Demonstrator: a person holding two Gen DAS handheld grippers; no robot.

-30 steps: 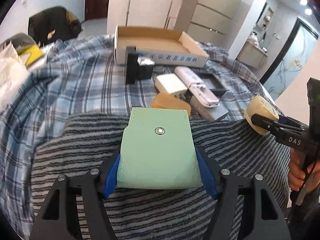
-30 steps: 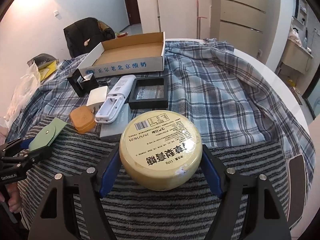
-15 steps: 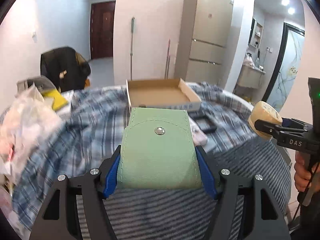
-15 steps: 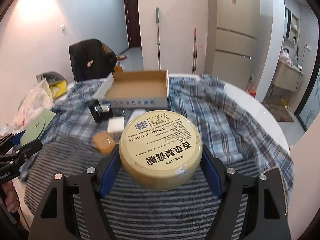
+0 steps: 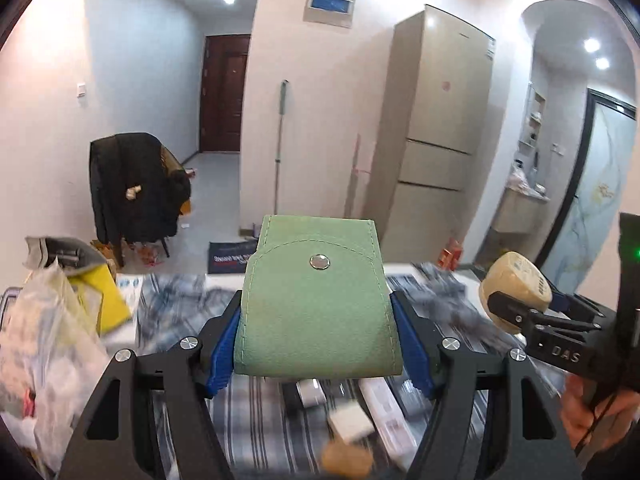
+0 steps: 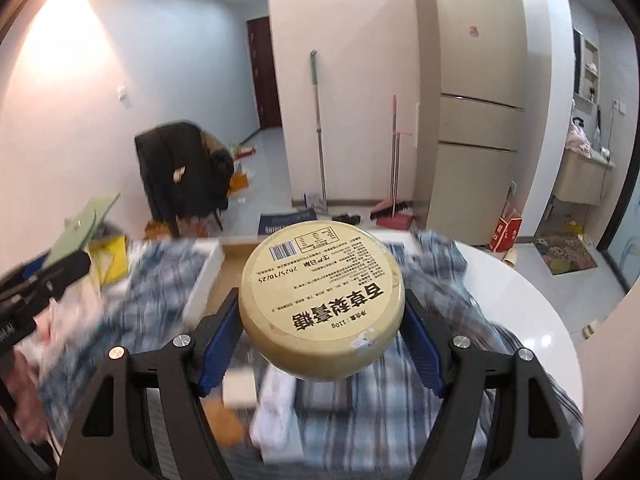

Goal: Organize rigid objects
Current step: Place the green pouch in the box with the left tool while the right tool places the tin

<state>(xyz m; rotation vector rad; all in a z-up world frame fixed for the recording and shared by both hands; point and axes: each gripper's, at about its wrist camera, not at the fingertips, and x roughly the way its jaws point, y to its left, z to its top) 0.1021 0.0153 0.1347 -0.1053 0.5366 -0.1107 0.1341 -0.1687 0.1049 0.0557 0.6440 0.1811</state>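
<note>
My left gripper (image 5: 318,340) is shut on a pale green snap pouch (image 5: 316,300), its blue pads pressing both side edges, held well above the table. My right gripper (image 6: 322,316) is shut on a round yellow tin (image 6: 322,300) with a printed label, also lifted. From the left wrist view the tin (image 5: 516,288) and right gripper sit at the right edge, with a hand (image 5: 592,416) under them. The right wrist view shows the green pouch (image 6: 86,224) at far left. An open cardboard box (image 6: 224,264) lies behind the tin, partly hidden.
Small items lie blurred on the plaid cloth below: a white remote (image 5: 386,416), a white block (image 5: 350,424), an orange case (image 5: 346,458). Plastic bags (image 5: 44,344) pile at left. The bare white round table edge (image 6: 512,292) shows at right. A chair with a dark coat (image 5: 136,188) stands behind.
Both grippers rose and tilted upward with their loads still gripped. The table and its objects slid to the bottom of both views and the room behind came into sight.
</note>
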